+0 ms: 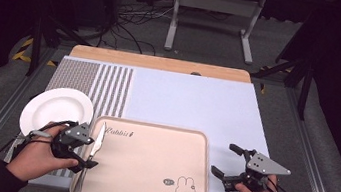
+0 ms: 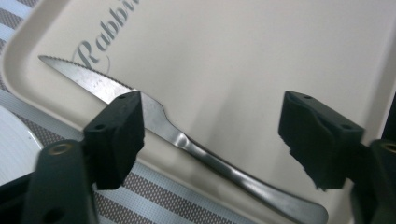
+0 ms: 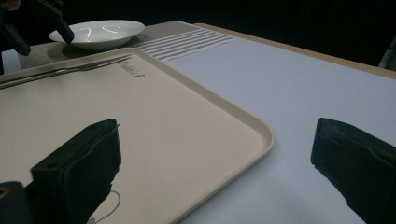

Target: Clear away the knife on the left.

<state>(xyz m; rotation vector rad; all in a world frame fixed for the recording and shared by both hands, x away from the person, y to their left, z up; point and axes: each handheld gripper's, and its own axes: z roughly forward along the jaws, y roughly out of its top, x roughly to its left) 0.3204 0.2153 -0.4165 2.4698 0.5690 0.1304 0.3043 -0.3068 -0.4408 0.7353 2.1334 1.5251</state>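
A steel knife [image 1: 95, 148] lies along the left edge of a beige tray [image 1: 148, 166] printed with a rabbit. My left gripper [image 1: 91, 151] hovers over the knife's handle end. In the left gripper view its jaws stand wide apart, the knife [image 2: 187, 140] runs slantwise past the left finger [image 2: 116, 135], and no pad presses on it. My right gripper [image 1: 223, 159] rests open just off the tray's right edge with nothing between its jaws, over the white cover. In the right gripper view [image 3: 215, 158] the tray's corner [image 3: 252, 126] lies between the fingers.
A white plate [image 1: 55, 107] sits on a striped placemat [image 1: 104, 84] left of the tray, close to my left hand. A white cover [image 1: 193, 99] spreads over the wooden table [image 1: 163, 63]. Beyond the table are cables and a metal stand on the floor.
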